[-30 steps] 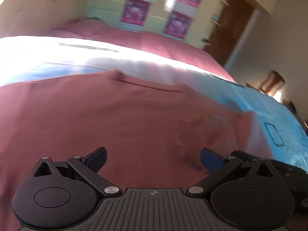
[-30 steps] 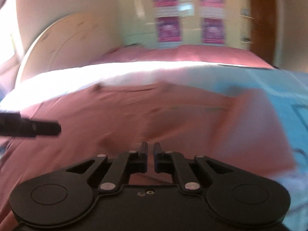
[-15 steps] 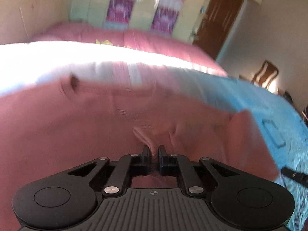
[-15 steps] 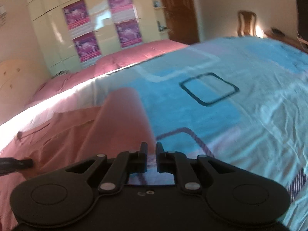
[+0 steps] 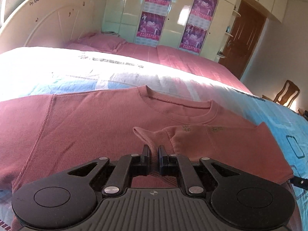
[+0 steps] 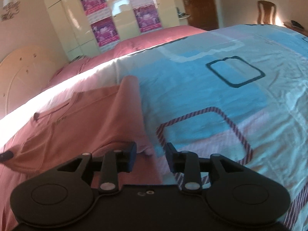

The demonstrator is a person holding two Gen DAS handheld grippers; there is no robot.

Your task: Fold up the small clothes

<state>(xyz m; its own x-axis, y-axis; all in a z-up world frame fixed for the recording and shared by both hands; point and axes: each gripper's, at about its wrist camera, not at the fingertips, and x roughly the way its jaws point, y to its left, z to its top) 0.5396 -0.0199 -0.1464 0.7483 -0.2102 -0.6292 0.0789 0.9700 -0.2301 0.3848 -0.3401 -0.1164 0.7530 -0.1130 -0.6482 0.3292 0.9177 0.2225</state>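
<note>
A rust-pink ribbed T-shirt [image 5: 86,127] lies spread on the bed, neckline toward the far side, its right part folded over the body. My left gripper [image 5: 153,155] is shut on a pinched ridge of that folded fabric near the shirt's middle. In the right wrist view the same T-shirt [image 6: 92,121] fills the left half, its folded edge running up to a rolled corner. My right gripper [image 6: 150,154] sits at the shirt's near right corner with its jaws opening; the fabric edge lies between the fingers, no longer pressed.
The bed carries a blue, white and pink patterned sheet [image 6: 221,100] and a pink cover [image 5: 182,61] beyond it. A cream headboard [image 5: 48,23], wardrobe doors with posters [image 5: 198,19], a brown door [image 5: 244,38] and a wooden chair [image 5: 286,94] stand around.
My left gripper went from wide open to shut on a pinch of shirt fabric. My right gripper swung to the shirt's right edge and its jaws parted from shut.
</note>
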